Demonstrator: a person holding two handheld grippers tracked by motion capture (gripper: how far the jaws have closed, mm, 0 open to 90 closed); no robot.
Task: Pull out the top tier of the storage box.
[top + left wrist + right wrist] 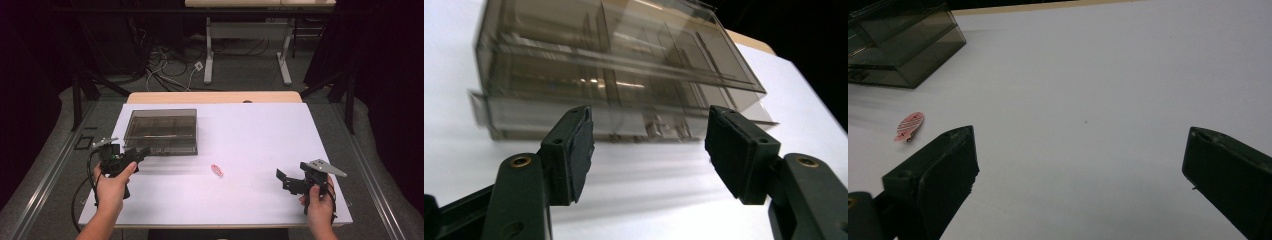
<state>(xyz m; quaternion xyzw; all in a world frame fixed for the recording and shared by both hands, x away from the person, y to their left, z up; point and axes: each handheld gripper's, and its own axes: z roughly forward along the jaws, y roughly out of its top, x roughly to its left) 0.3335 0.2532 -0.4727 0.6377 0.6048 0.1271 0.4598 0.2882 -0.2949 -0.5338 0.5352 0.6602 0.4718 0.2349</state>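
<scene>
Sitting at the left of the high view, toward the far side of the white table (250,150): a smoky see-through compartment box (161,131) with its lid down, dividers showing faintly through the top. Hovering just in front of that box's near left corner: the left gripper (141,152), held in a hand (112,186) coming in from the lower left of the frame. Standing apart with nothing between the pads in the left gripper view: both black jaws, framing the box's (614,75) front wall and latch area without touching it; white tabletop (639,200) showing through the gap.

Lying near the middle of the high view, to the lower right of the box and well apart from it: a small pink striped lure (217,170). Appearing again at the left edge of the right gripper view, just above the left jaw: the same lure (909,125).

Resting low at the lower right of the high view: the right gripper (286,179), held by the other hand (320,202), jaws spread wide and gripping nothing.
</scene>
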